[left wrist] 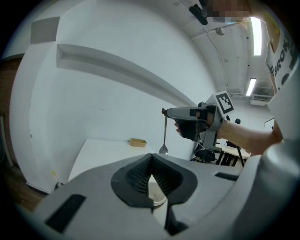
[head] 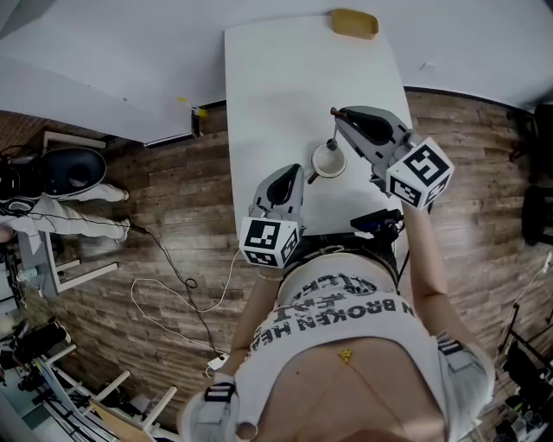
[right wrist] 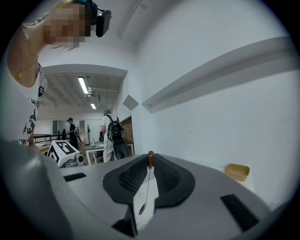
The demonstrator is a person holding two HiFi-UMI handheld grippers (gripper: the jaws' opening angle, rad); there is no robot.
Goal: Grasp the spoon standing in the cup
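**Item 1, spoon.** The head view gives only the brown handle end and a thin shaft [head: 332, 129] above the cup [head: 329, 161]. The left gripper view shows the whole spoon [left wrist: 165, 133] hanging upright, bowl down and free in the air, under the right tongs [left wrist: 165, 111]. The right gripper view shows the right tongs [right wrist: 150, 165] pinching the spoon [right wrist: 148, 187] just below its brown end.

**Item 2, left tongs.** In their own view the left tongs [left wrist: 150, 161] are pressed together at the tips. The cup rim [left wrist: 158, 197] shows pale through the slit behind the tips. In the head view the left tongs [head: 298, 173] lie just beside the cup's near-left side. Whether they touch it cannot be told.

**Item 3, right tongs, head view.** The right tongs [head: 337, 114] sit above and beyond the cup.

**Item 4, surface.** A white desk [head: 259, 86] stands end-on to a white wall, on a wood-plank floor [head: 173, 198]. A white cable [head: 164, 268] trails across the floor.

**Item 5, room, gripper views only.** There are ceiling strip lights [right wrist: 84, 85]. A person with a backpack [right wrist: 111, 133] stands among further tables.

**Item 6, containers.** The white cup stands on the desk and its interior shows white. A tan tray [head: 354, 22] sits at the desk's far end, well apart from the cup. Its contents cannot be made out.
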